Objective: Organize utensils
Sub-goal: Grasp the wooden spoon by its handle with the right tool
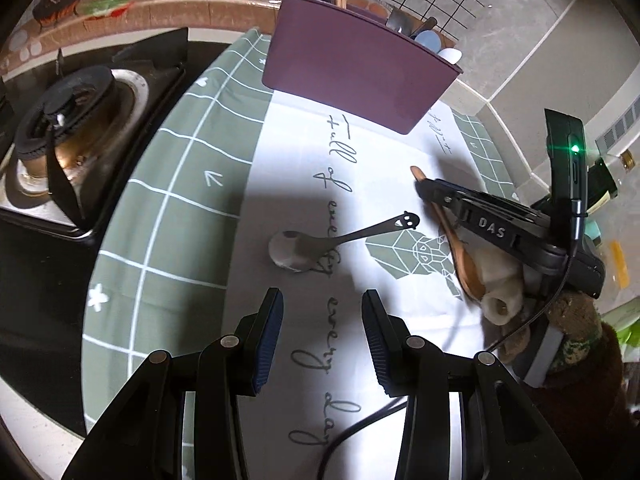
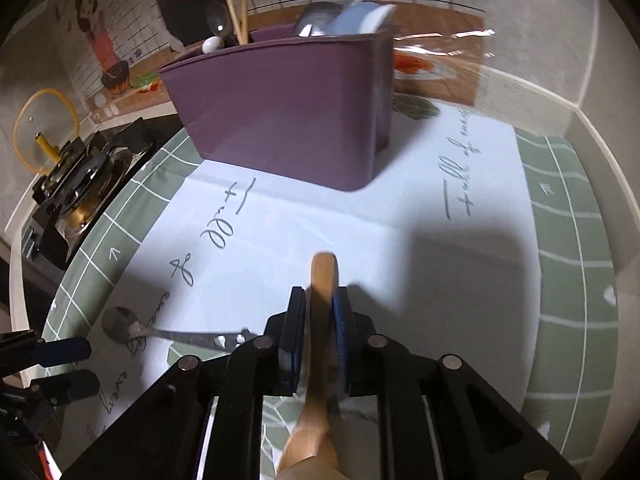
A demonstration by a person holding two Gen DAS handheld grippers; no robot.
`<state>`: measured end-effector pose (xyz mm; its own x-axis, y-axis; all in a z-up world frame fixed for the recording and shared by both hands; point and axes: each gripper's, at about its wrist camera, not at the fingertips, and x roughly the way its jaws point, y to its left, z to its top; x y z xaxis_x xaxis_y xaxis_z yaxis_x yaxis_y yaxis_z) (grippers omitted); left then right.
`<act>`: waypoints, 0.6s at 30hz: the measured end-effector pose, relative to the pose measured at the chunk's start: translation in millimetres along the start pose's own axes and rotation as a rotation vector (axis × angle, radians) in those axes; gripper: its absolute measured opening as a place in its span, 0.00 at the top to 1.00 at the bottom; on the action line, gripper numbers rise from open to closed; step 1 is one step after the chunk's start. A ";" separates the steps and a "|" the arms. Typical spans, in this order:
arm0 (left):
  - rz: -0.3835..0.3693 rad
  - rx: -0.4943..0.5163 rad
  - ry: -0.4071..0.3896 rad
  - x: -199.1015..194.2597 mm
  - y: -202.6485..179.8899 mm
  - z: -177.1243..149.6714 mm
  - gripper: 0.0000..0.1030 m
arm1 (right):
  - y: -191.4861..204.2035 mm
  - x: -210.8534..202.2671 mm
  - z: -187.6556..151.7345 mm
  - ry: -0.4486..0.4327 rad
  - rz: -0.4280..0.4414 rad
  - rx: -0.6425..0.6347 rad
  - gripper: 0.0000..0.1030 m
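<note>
right tool point(image 2: 319, 322): pinching the handle of a light-brown wooden spoon point(image 2: 322, 280), bowl end trailing back under the tool | left tool point(image 1: 322, 312): spread, nothing between its fingers, hovering above a grey metal spoon with a smiley-face handle point(image 1: 294, 250) (lying flat on the desk's green-and-white cloth point(image 1: 168, 216)) | purple plastic utensil caddy point(image 2: 288, 120): upright at the cloth's far edge, already holding utensils
</note>
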<state>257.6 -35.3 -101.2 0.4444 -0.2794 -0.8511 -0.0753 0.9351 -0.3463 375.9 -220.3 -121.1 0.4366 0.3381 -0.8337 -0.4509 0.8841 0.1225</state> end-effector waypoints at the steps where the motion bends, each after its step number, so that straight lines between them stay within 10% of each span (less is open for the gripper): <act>1: -0.007 -0.006 0.007 2.0 0.9 1.5 0.59 | 3.0 1.0 0.7 0.000 -0.002 -0.012 0.83; 18: 0.025 -0.011 -0.003 45.4 -12.9 53.2 0.59 | 32.9 -36.7 -60.5 0.010 0.045 -0.184 0.79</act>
<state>326.3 -48.5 -114.3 0.4448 -0.2549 -0.8586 -0.0960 0.9395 -0.3287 297.9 -223.1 -119.1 0.4057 0.3716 -0.8351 -0.6051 0.7940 0.0593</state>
